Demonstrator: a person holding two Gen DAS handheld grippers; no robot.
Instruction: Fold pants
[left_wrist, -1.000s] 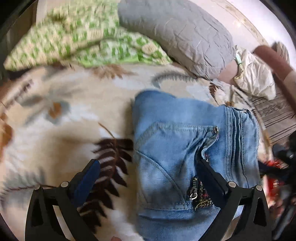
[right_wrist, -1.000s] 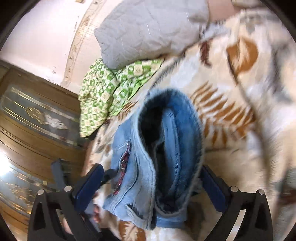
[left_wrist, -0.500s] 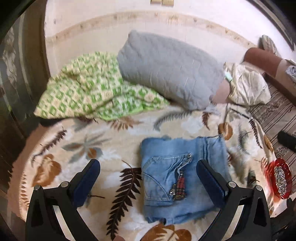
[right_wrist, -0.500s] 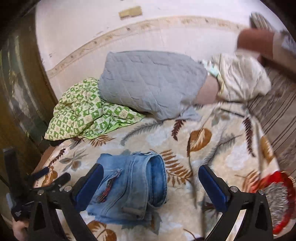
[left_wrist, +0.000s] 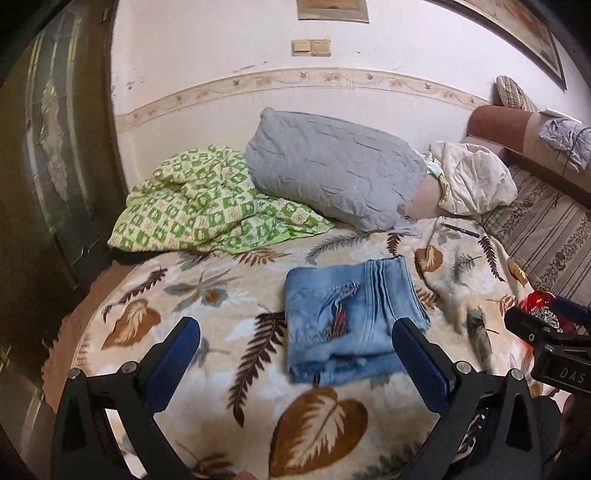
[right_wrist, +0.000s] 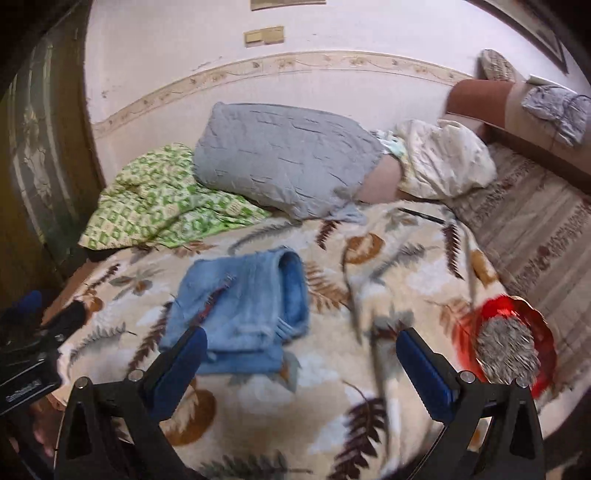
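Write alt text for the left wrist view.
Folded blue jeans lie on a leaf-print blanket, beyond the open, empty left hand-held gripper. A grey pillow and a green checked quilt sit behind.

One folded jeans (left_wrist: 351, 321) — one grey pillow (left_wrist: 332, 177), one green checked quilt (left_wrist: 207, 206), one red bowl (right_wrist: 506, 343) — two grippers.

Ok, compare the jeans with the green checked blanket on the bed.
The jeans lie folded in a compact, flat rectangle; the green checked blanket lies crumpled in a loose heap. The jeans are plain blue denim, the blanket patterned green and cream. The grey pillow rests against the blanket; the jeans lie apart from it. Both rest on the leaf-print bedspread.
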